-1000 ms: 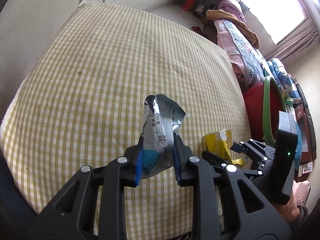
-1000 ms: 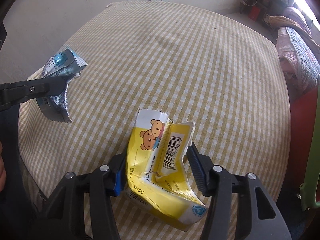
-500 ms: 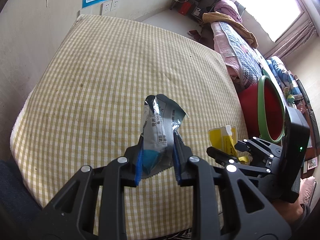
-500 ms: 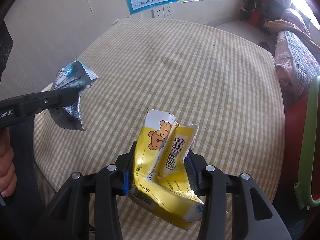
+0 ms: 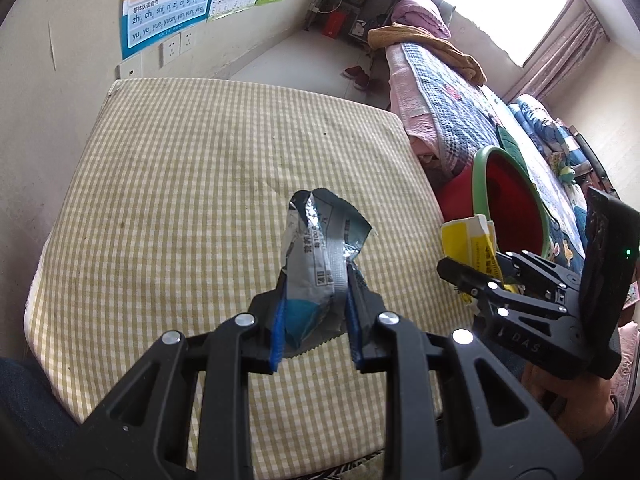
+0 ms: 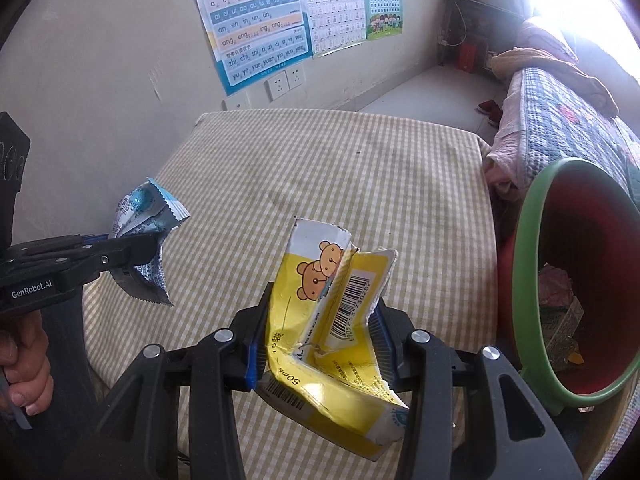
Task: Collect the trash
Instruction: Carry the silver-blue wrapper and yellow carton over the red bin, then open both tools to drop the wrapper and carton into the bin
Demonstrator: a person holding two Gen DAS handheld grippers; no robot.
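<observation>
My left gripper (image 5: 316, 320) is shut on a crumpled silver and blue snack wrapper (image 5: 316, 248), held above the checked table (image 5: 180, 200). In the right wrist view the same wrapper (image 6: 144, 220) hangs at the left in the left gripper (image 6: 136, 252). My right gripper (image 6: 316, 344) is shut on a torn yellow carton (image 6: 324, 312) with a bear print and a barcode. That carton (image 5: 470, 244) shows at the right of the left wrist view in the right gripper (image 5: 472, 276). A red bin with a green rim (image 6: 532, 264) stands right of the table, with some trash inside.
A wall with posters (image 6: 256, 20) and sockets (image 6: 284, 80) rises behind the table. A bed with a patterned quilt (image 5: 448, 92) lies beyond the bin (image 5: 508, 200). Red shoes (image 5: 358, 76) sit on the floor. A person's hand (image 6: 24, 364) holds the left gripper's handle.
Both grippers have risen from the table with their trash still held. More of the wall, floor and red bin has come into view, and the table looks smaller.
</observation>
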